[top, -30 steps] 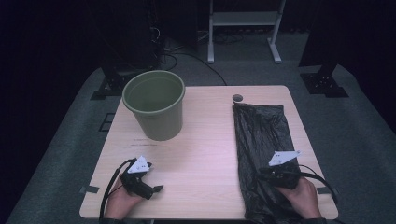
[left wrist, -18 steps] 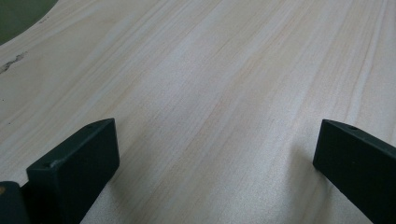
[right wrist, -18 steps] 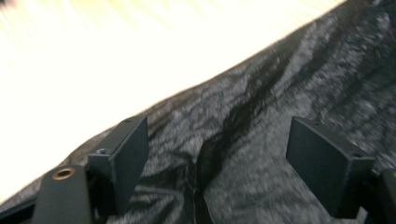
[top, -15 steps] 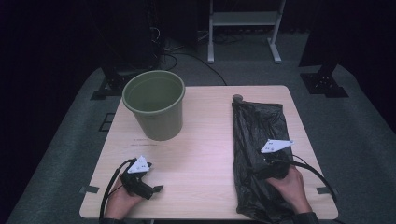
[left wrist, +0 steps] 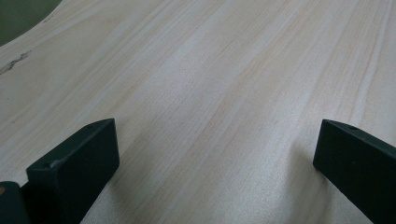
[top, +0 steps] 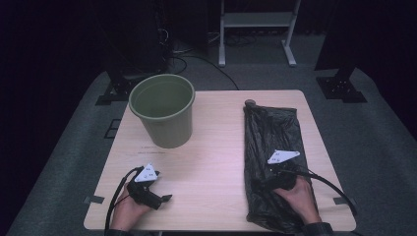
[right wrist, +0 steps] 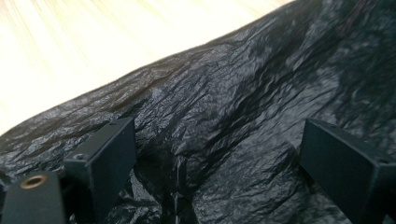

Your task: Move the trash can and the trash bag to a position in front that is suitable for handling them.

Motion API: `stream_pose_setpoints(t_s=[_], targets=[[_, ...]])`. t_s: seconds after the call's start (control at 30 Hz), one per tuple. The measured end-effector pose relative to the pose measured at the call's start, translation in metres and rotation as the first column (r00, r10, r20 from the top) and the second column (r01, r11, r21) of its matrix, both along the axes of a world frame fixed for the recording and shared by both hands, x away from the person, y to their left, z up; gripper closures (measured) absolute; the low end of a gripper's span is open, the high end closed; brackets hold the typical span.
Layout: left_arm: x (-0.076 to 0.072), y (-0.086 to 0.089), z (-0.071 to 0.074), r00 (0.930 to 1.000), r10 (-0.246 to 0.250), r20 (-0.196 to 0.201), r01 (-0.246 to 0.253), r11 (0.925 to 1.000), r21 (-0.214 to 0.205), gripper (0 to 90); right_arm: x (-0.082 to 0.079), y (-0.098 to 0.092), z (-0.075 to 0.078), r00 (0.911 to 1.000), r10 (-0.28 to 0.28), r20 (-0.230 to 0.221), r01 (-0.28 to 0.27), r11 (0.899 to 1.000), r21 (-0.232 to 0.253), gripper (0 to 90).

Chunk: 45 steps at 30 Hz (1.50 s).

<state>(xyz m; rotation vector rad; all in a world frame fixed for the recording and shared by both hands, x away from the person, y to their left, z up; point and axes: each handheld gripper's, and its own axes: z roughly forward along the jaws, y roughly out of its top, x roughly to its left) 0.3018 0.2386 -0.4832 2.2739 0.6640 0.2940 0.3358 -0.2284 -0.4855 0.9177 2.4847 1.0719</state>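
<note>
The right gripper, jaws just opened wide, is hovering over the crinkled, glossy black plastic bag; the left gripper, jaws apart, is resting on the smooth pale wooden tabletop.

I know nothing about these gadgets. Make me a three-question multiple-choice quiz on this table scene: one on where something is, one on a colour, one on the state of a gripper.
1. Where does the black plastic bag lie?
A. on the table's right side
B. inside the bucket
C. on the floor

2. What colour is the bucket?
A. red
B. green
C. white

3. How do the right gripper's jaws stand?
A. clamped tight on the bucket rim
B. shut on bare wood
C. wide apart over the bag

Answers:
1 A: the high view shows the bag spread flat along the right of the table.
2 B: the bucket standing at the back left is olive green.
3 C: the right gripper view shows both jaws set apart with crinkled black plastic between and beneath them; they have just been opening, and no fold is pinched.
</note>
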Motion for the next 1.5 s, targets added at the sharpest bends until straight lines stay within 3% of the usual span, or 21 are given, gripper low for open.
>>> stream_pose_setpoints(t_s=[0.23, 0.37, 0.47, 0.67, 0.77, 0.9, 1.5], targets=[[0.001, 0.002, 0.003, 1.0, -0.005, -0.002, 0.005, 1.0, 0.0, 0.0, 0.0, -0.001, -0.001, 0.9999, 0.0, -0.011, 0.0, 1.0, 0.009, 9.7], [0.0, 0.003, 0.007, 1.0, -0.001, 0.008, 0.002, 0.9996, -0.028, 0.0, 0.0, -0.001, -0.001, 0.9999, 0.0, -0.011, 0.0, 1.0, 0.008, 9.7], [-0.001, 0.007, 0.016, 0.9999, 0.006, 0.01, -0.005, 0.9973, -0.073, 0.0, 0.0, -0.001, -0.001, 0.9999, 0.0, -0.011, 0.0, 1.0, 0.008, 9.9], [0.0, 0.011, 0.028, 0.9997, 0.02, 0.01, -0.019, 0.9953, -0.094, 0.0, 0.0, -0.001, -0.001, 0.9999, -0.001, -0.012, 0.001, 1.0, 0.01, 9.9], [0.003, 0.013, 0.04, 0.9994, 0.034, -0.008, -0.035, 0.9908, -0.13, 0.0, 0.0, -0.001, -0.001, 0.9999, -0.001, -0.012, 0.001, 1.0, 0.01, 9.9], [0.005, 0.014, 0.051, 0.9988, 0.049, -0.003, -0.049, 0.9866, -0.156, 0.0, 0.0, -0.001, -0.001, 0.9999, -0.001, -0.012, 0.001, 1.0, 0.01, 9.9], [0.01, 0.02, 0.095, 0.9972, 0.073, 0.019, -0.069, 0.9842, -0.163, 0.0, 0.0, -0.001, -0.001, 0.9999, 0.0, -0.012, 0.0, 1.0, 0.01, 10.0]])
